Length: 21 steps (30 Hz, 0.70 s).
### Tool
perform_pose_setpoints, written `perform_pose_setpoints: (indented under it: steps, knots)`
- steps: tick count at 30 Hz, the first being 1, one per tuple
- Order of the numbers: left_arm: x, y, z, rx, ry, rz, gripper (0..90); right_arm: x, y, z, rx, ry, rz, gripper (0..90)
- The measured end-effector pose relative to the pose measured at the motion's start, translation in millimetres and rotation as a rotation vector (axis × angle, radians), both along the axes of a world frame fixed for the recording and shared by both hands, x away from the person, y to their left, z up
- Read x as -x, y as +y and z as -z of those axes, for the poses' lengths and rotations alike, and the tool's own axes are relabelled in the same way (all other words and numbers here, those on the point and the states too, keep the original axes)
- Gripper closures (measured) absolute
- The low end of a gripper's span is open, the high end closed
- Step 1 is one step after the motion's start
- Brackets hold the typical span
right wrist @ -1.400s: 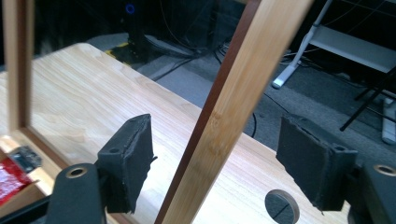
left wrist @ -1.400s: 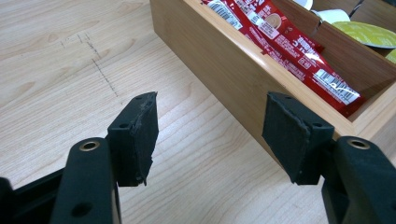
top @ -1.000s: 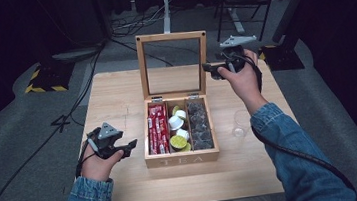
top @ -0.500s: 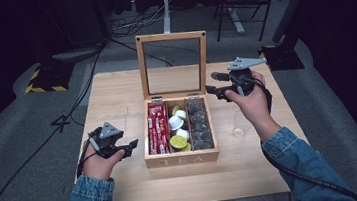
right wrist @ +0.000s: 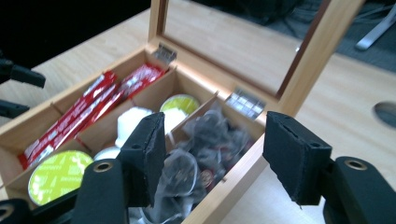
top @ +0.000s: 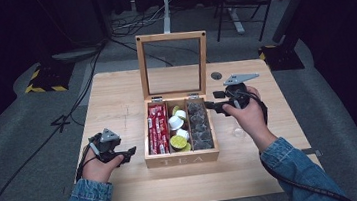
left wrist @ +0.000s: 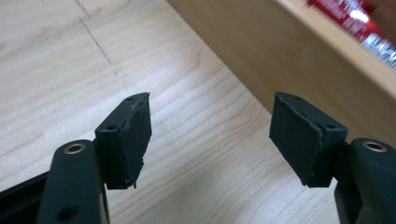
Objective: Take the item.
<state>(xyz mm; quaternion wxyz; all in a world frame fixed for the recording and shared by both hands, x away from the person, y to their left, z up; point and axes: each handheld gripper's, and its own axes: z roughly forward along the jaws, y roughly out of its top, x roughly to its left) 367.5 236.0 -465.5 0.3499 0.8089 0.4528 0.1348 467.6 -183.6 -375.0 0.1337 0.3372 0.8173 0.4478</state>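
Note:
A wooden tea box (top: 182, 158) stands mid-table with its glass lid (top: 172, 63) upright. It holds red sachets (top: 158, 128) on the left, white and green capsules (top: 177, 133) in the middle and dark tea bags (top: 199, 126) on the right. My left gripper (top: 130, 151) rests on the table just left of the box. Its jaws (left wrist: 210, 116) are open, have just been opening, and hold nothing. My right gripper (top: 209, 106) hovers at the box's right wall over the tea bags (right wrist: 201, 154). It (right wrist: 215, 135) is open, its jaws have just been closing, and nothing is pinched.
The table has a round cable hole (top: 215, 76) behind the box on the right. Bare wood (top: 116, 102) lies to the box's left and along the front edge (top: 195, 186). Cables and stands fill the dark floor (top: 123, 26) beyond the table.
My right gripper has come down from beside the lid's upper right corner toward the tea-bag compartment, nearer the person. The left hand has stayed in place.

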Motion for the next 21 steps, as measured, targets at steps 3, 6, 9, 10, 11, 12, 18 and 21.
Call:
perform_pose_setpoints:
  steps: [3,6,9,10,11,12,18,21]
  knots:
    - [0.0,-0.6,5.1,-0.056,0.017,0.002,28.2,0.8,6.2,10.4,0.013,0.032,-0.014,39.8]
    - [0.7,-1.8,7.1,-0.065,0.028,0.004,27.9,0.6,9.6,15.8,0.024,0.044,-0.025,40.4]
    - [2.0,-3.4,12.7,-0.069,0.026,-0.008,27.5,1.1,15.4,24.0,0.036,0.071,-0.039,41.0]
    - [1.9,-3.1,14.4,-0.071,0.037,-0.004,28.1,1.4,17.5,26.7,0.040,0.079,-0.043,40.9]
    - [1.7,-3.0,16.2,-0.074,0.039,-0.002,28.2,2.0,21.9,31.6,0.046,0.092,-0.052,40.7]
    - [1.6,-3.1,17.5,-0.074,0.044,-0.006,28.2,2.0,21.9,31.6,0.046,0.092,-0.052,40.7]
    - [0.8,-3.6,21.1,-0.076,0.052,-0.007,27.4,2.7,35.2,43.7,0.093,0.107,-0.066,40.8]
    - [0.1,-2.9,23.1,-0.075,0.054,-0.008,27.3,2.1,41.1,50.8,0.121,0.110,-0.069,42.0]
